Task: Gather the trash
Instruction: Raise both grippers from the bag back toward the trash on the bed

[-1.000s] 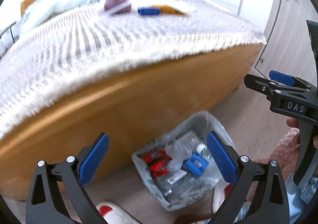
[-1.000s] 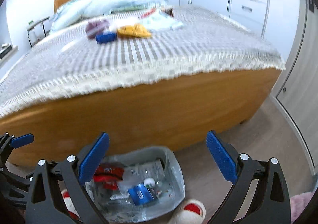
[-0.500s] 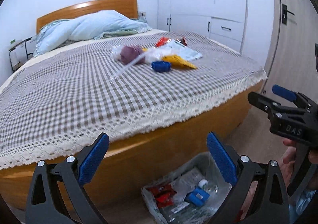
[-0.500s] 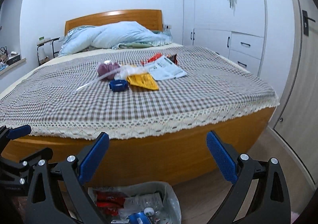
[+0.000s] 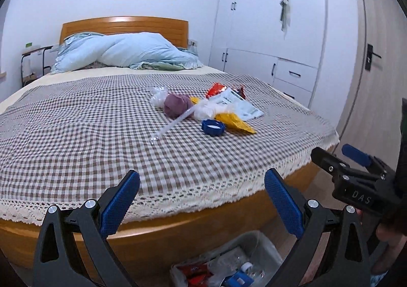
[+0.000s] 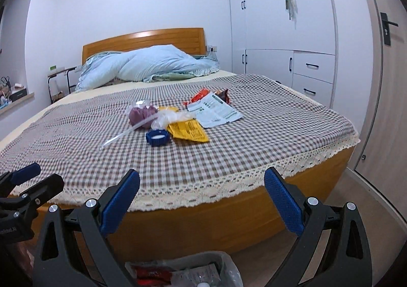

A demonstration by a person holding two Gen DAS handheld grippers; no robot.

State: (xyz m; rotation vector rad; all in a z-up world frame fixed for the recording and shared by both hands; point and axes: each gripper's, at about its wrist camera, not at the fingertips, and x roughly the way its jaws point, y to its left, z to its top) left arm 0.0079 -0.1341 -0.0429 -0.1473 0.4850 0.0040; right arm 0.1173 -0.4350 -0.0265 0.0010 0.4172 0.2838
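Brown-and-white checked bedspread [image 6: 254, 139] with cream lace edging; on it were seen a blue cap [image 6: 157, 137], a yellow packet [image 6: 187, 130], a purple bundle [image 6: 139, 114] and an orange-red wrapper [image 6: 199, 95].

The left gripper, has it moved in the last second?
Yes. The left gripper tilted up: the bin dropped to the frame's bottom and the bed top came into view.

A matt checked cloth bedspread [image 5: 101, 139] with lace trim covers the glossy wooden bed frame [image 6: 203, 220], carrying a blue plastic cap [image 6: 157, 137] and crinkled yellow wrapper [image 6: 188, 130]
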